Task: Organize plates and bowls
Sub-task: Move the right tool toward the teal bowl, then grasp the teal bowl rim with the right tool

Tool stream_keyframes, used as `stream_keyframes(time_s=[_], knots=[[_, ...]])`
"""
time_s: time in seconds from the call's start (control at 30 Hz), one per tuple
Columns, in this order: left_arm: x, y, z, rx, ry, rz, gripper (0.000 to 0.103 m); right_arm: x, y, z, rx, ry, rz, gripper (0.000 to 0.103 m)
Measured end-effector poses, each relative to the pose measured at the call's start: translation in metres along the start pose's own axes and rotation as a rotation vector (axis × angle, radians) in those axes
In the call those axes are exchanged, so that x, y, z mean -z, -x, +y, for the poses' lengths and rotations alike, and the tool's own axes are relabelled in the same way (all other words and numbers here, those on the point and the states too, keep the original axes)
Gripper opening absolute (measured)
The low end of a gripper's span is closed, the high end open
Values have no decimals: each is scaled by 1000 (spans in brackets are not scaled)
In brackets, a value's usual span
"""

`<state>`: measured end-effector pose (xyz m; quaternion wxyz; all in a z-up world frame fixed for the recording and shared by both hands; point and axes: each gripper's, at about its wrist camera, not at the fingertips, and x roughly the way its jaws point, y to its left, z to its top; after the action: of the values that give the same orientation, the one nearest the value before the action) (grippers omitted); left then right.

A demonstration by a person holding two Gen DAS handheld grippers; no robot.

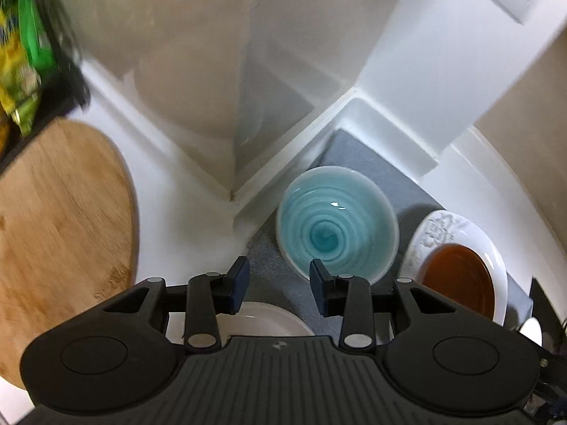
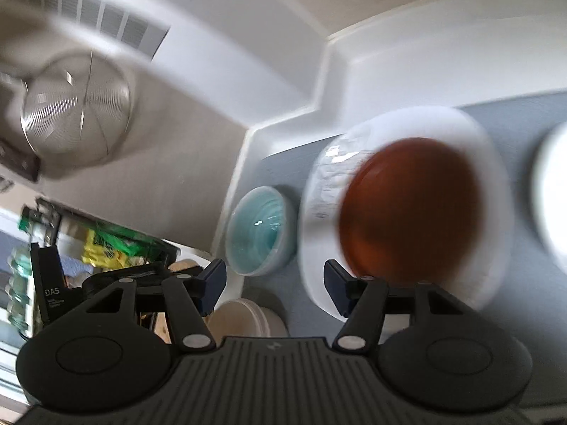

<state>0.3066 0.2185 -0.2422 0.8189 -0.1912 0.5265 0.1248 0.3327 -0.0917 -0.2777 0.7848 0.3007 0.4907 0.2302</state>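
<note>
**Dishes on the grey mat, nothing picked up so far**

Left wrist view first: a round wooden board (image 1: 60, 233) is seen well off to the left of the jaws, with some green and yellow packets (image 1: 21, 46) above it. The left gripper (image 1: 280, 285) is held with its jaws partly spread and nothing pinched between them. A beige dish (image 1: 258, 320) is partly hidden right under the jaws; whether anything is in it can't be told. Just past the right finger, a teal bowl (image 1: 336, 223) is sat empty on the grey mat (image 1: 358, 152). Further right, a brown plate (image 1: 457, 279) is stacked inside a white plate (image 1: 457, 228).

Right wrist view, pretty blurry: a metal strainer (image 2: 76, 113) is hung on the wall up left. The right gripper (image 2: 274, 283) is spread wide, empty too. The teal bowl (image 2: 260, 235) is seen ahead between the fingers, and the brown plate (image 2: 411, 209) in the white plate (image 2: 319, 272) lies past the right finger.
</note>
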Motion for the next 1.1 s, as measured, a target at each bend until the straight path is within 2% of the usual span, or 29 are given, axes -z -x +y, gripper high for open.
stream_keyframes(time_s=[0.13,0.23,0.4,0.67,0.77,0.97,1.1], knots=[[-1,-26,14,45,31,57,38,-8,-47,21,34,-14,43,63],[0,-36,22,81,35,61,37,-7,-71,29,63,-8,66,59],[-6,-43,34,139,91,52,36,-7,-90,29,108,-17,74,58],[-4,-53,36,195,126,48,23,-12,-114,32,127,13,82,43],[-3,-60,37,210,148,71,22,-15,-123,28,143,-14,91,35],[-3,-66,34,205,133,64,19,-18,-135,26,201,3,97,29],[-2,-66,32,179,114,48,18,-20,-143,29,242,33,95,29]])
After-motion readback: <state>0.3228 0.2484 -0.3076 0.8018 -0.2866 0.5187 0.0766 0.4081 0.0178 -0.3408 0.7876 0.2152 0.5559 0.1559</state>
